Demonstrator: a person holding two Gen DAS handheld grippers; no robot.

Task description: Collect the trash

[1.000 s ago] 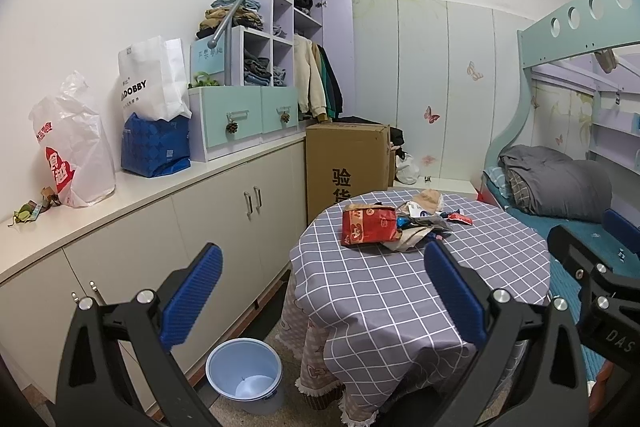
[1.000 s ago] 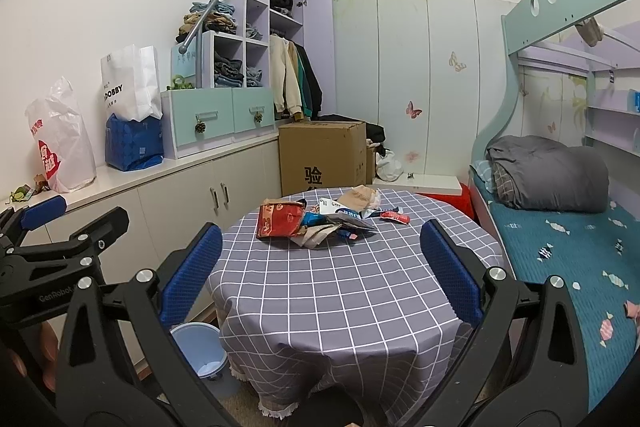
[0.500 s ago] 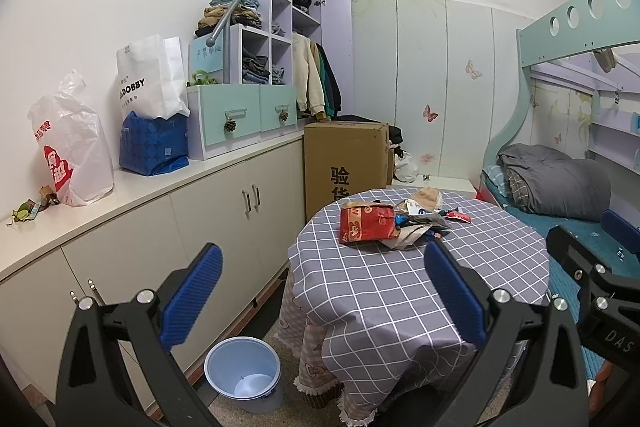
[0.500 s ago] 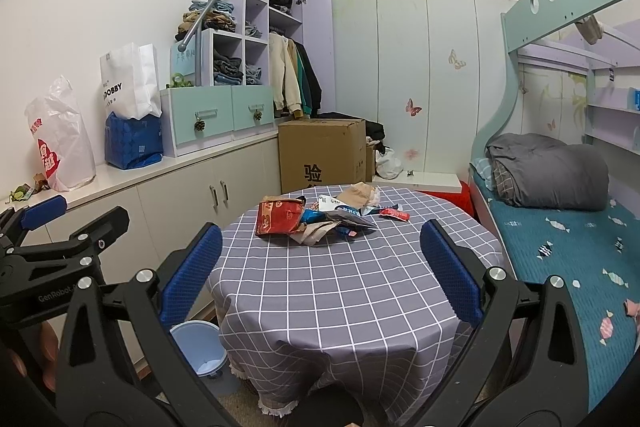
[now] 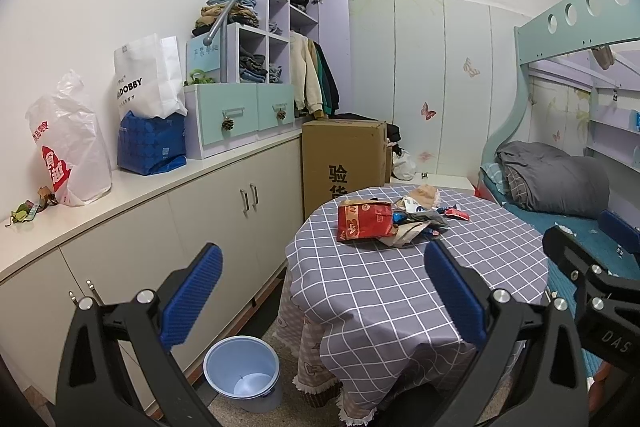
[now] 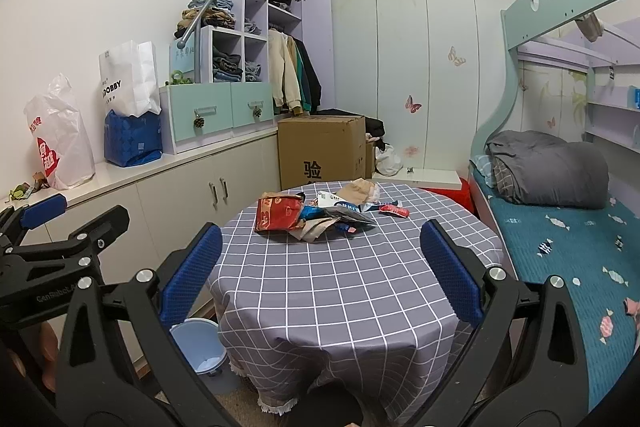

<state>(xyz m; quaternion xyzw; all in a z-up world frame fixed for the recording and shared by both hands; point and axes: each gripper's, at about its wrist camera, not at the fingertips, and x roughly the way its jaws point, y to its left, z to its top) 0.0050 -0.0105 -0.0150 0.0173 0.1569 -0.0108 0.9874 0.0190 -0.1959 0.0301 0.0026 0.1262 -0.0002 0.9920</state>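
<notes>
Both grippers, left gripper [image 5: 320, 291] and right gripper [image 6: 320, 275], gape empty; best grab the red snack bag [image 6: 278, 213] first, bin [image 5: 242, 371] waits below.

- white DOBBY paper bag [image 5: 146, 77] upper left, sitting right behind a blue bag [image 5: 152, 143] on the countertop [image 5: 120, 187]
- red-printed plastic bag [image 5: 66, 147] further left on the same top
- big cardboard box [image 5: 344, 159] mid-frame
- grey duvet [image 6: 548, 167] bundled on the teal bunk bed [image 6: 560, 251], right side
</notes>
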